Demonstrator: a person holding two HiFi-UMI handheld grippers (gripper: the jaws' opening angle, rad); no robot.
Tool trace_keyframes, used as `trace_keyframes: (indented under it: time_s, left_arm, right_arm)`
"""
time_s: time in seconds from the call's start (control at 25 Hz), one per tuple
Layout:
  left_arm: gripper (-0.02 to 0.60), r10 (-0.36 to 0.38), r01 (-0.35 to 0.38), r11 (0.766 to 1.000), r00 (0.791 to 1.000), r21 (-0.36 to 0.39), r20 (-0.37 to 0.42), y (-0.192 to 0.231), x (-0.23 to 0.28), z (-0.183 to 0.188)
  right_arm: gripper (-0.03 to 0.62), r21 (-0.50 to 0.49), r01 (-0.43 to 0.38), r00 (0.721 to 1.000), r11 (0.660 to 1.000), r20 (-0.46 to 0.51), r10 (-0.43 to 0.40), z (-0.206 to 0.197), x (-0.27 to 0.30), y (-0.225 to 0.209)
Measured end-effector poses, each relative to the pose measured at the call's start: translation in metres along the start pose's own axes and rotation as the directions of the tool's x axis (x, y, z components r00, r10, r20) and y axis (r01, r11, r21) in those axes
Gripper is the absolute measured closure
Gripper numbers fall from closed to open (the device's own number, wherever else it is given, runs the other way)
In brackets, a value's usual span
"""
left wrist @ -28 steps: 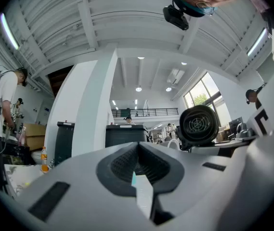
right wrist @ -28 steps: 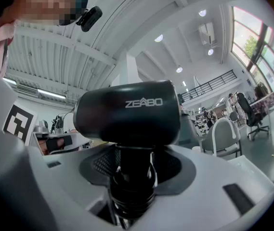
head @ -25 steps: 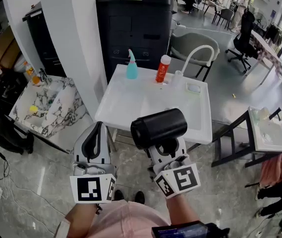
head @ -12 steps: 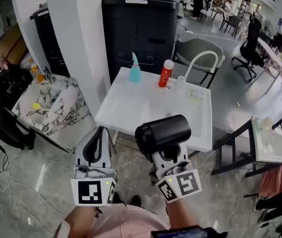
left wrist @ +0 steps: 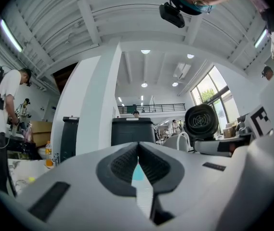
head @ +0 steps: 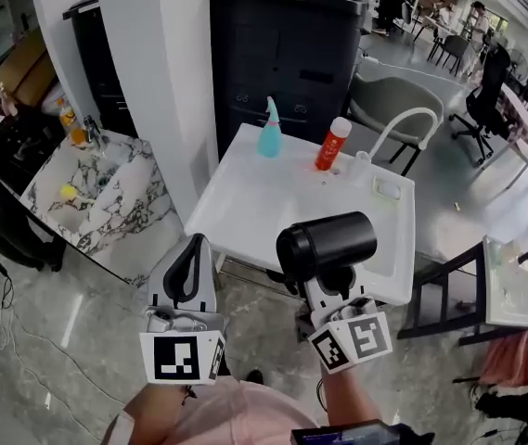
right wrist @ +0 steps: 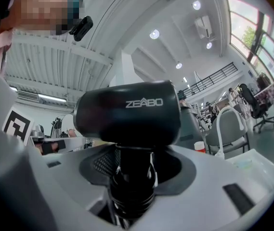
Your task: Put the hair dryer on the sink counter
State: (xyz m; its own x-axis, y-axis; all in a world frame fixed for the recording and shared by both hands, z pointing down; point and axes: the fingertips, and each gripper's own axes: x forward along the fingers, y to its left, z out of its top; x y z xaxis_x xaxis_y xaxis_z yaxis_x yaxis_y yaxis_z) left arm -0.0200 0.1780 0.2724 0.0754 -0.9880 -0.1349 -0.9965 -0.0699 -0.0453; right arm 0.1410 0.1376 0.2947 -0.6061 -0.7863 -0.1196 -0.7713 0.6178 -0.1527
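A black hair dryer [head: 327,245] [right wrist: 129,110] stands upright in my right gripper [head: 330,284], whose jaws are shut on its handle [right wrist: 131,177]. Its barrel lies crosswise, above the near edge of the white sink counter [head: 245,207]. The left gripper view also catches the hair dryer's grille [left wrist: 202,121] at its right. My left gripper [head: 186,274] [left wrist: 137,162] is held beside it at the left, jaws shut with nothing between them, above the grey floor in front of the counter.
On the counter's far side stand a teal bottle [head: 270,131], a red bottle [head: 332,145] and a white faucet [head: 401,126]. A black cabinet [head: 293,44] and a white pillar [head: 152,54] rise behind. A marble-topped sink [head: 96,193] sits at the left, a folding stand [head: 509,286] at the right.
The view has shifted so the counter sits lower and closer. Both grippers have dropped slightly in view. The hair dryer stays held the same way.
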Motion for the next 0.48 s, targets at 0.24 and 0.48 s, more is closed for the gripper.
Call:
trace_keyframes:
  time_s: [0.24,0.48]
  left_arm:
    - [0.571,-0.009,0.009,0.999,1.000,-0.036,-0.013,0.057,0.087,-0.036]
    - [0.571,-0.072,0.072,0.997,0.997,-0.036,-0.002,0.104,0.187,-0.048]
  right_arm:
    - [0.382,-0.009,0.055,0.998,0.998,-0.013,-0.055,-0.027,0.081,-0.028]
    - [0.382,-0.024,0.111,0.994,0.994,0.004,-0.111,-0.029,0.171,-0.054]
